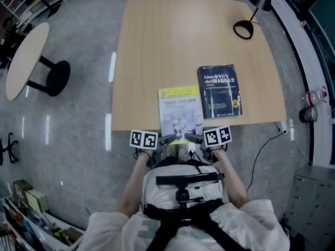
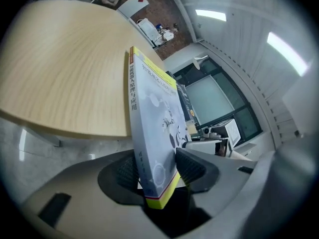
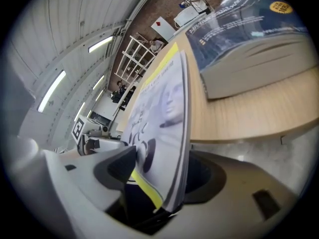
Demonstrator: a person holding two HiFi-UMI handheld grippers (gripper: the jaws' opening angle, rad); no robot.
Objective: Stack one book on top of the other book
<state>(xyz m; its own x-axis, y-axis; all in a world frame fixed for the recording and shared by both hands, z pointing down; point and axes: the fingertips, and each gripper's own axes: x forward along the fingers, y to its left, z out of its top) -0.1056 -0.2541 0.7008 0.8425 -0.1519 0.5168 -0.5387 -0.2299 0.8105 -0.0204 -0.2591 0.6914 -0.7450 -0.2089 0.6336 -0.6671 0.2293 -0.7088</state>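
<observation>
A white book with a yellow band (image 1: 180,111) lies on the wooden table (image 1: 157,46), its near end sticking out over the front edge. A dark blue book (image 1: 220,90) lies flat just to its right, also seen in the right gripper view (image 3: 244,29). My left gripper (image 1: 168,139) straddles the white book's near left corner (image 2: 154,128), one pad against the cover, without a clear squeeze. My right gripper (image 1: 194,138) straddles the near right corner (image 3: 162,113), jaws wide, with a gap at the lower pad.
A black lamp base (image 1: 243,29) stands at the table's far right corner. A round side table (image 1: 26,59) is on the floor to the left. A bottle (image 1: 315,95) sits on the ledge at the right. A cable runs down by the table's right front corner.
</observation>
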